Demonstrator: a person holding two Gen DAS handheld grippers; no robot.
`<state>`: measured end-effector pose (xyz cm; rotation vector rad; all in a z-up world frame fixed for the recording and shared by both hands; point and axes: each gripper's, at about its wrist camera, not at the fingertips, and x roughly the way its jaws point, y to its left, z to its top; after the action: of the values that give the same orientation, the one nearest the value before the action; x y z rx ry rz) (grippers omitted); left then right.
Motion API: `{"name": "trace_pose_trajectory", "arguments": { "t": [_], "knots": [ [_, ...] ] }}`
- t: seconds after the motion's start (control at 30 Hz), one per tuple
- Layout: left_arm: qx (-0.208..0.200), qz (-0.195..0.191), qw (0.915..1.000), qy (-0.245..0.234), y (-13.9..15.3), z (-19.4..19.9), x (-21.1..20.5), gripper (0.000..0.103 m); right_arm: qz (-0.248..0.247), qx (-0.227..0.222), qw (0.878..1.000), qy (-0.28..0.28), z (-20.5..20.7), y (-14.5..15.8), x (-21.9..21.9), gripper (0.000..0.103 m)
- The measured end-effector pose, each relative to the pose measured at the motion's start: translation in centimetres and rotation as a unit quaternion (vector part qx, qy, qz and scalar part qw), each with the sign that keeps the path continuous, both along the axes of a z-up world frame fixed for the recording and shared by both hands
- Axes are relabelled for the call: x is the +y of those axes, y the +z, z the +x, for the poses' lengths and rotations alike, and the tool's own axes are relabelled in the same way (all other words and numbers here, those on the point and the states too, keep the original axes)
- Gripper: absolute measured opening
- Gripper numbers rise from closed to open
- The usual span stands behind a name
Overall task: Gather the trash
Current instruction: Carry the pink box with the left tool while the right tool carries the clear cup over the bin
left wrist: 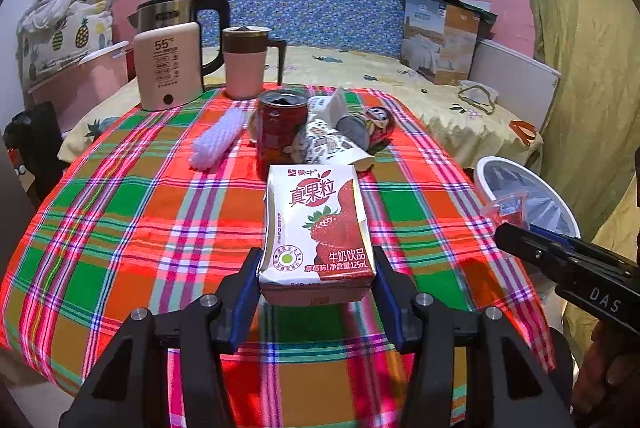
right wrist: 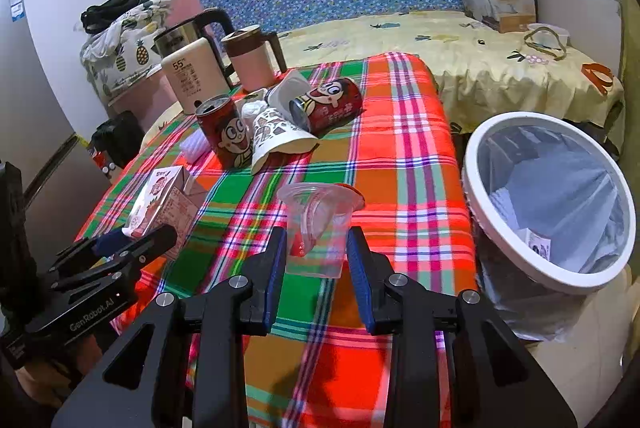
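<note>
Carton: in our left-wrist view the left tool (left wrist: pixel 316 282) is clamped on the white strawberry milk carton (left wrist: pixel 316 228) by its lower sides, lifting it clear of the plaid-clothed bench (left wrist: pixel 120 228) for binning.
Cup: in our right-wrist view the right tool (right wrist: pixel 316 256) is clamped on the clear plastic cup (right wrist: pixel 318 224), mouth upward.
Bin: the white-rimmed lined trash bin (right wrist: pixel 500 248) stands just beside the bench, within reach of the right tool, we judge.
Remaining: two red cartoon cans (right wrist: pixel 222 132) and a paper cup (right wrist: pixel 276 136) lie clustered further back.
</note>
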<state>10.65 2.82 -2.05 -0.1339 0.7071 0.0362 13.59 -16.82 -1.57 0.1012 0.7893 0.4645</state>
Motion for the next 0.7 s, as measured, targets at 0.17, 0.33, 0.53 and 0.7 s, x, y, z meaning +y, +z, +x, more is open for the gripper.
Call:
{"name": "trace_pose_trajectory", "arguments": {
  "t": [0.17,0.33,0.53,0.7],
  "knots": [
    [0.000,0.000,0.9998,-0.018,0.3,0.5,-1.6,0.052,0.001,-0.002,1.000,-0.011,-0.1,0.1,-1.1,0.033],
    [-0.001,0.001,0.9992,-0.040,0.6,1.2,-3.5,0.052,0.001,-0.001,0.999,-0.033,0.0,0.0,-2.8,0.033],
    [-0.002,-0.002,0.9973,-0.073,0.9,2.5,-6.0,0.052,-0.002,-0.002,0.998,-0.062,0.2,-0.1,-5.0,0.033],
    [-0.004,-0.006,0.9945,-0.104,1.2,3.7,-8.5,0.052,-0.005,-0.001,0.995,-0.096,0.4,-0.3,-7.6,0.033]
  ]
}}
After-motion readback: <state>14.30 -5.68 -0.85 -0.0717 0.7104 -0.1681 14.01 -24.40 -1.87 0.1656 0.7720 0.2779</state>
